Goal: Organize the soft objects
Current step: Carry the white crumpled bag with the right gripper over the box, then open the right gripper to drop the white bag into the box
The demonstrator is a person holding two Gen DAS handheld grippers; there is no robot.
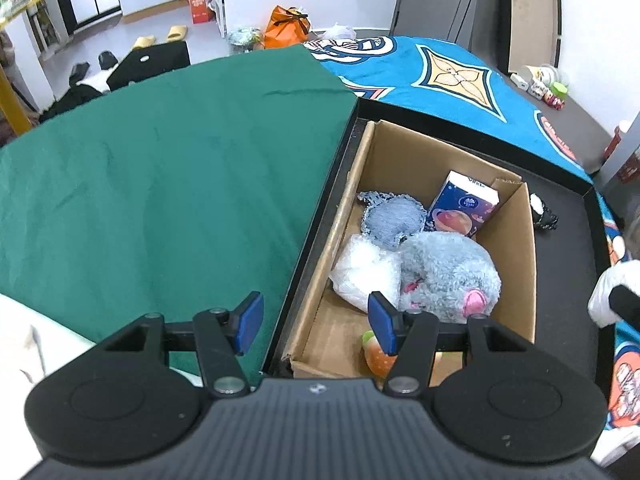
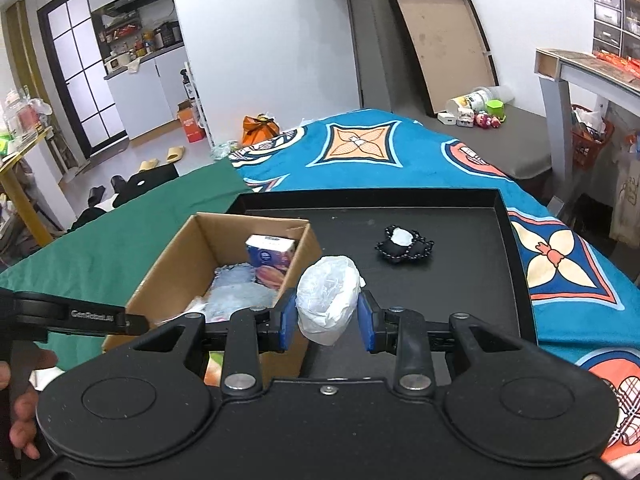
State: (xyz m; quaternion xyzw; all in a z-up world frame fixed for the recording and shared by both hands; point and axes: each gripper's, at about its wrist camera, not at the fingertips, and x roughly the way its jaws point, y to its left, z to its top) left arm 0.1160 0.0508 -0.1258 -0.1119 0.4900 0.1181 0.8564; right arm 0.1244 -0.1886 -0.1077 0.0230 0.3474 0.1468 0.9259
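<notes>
here the black tray [image 2: 480, 216] holds the cardboard box [image 2: 168, 264], landmark for everything else. inside the box lie a grey plush [image 1: 452, 268], a white bag [image 1: 364, 272] and a tissue pack [image 1: 460, 204]. the right hand-held gripper [image 2: 327, 317] grasps a white plastic bundle [image 2: 326, 298] just right of the box wall; likely, slippery film could slide out short of it. the left hand-held gripper [image 1: 316, 322] hangs released over the box's left edge. a black pouch [image 2: 404, 246] waits right of the box.

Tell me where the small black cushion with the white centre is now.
In the right wrist view, the black cushion lies on the black tray, right of the cardboard box and outside it.
</notes>
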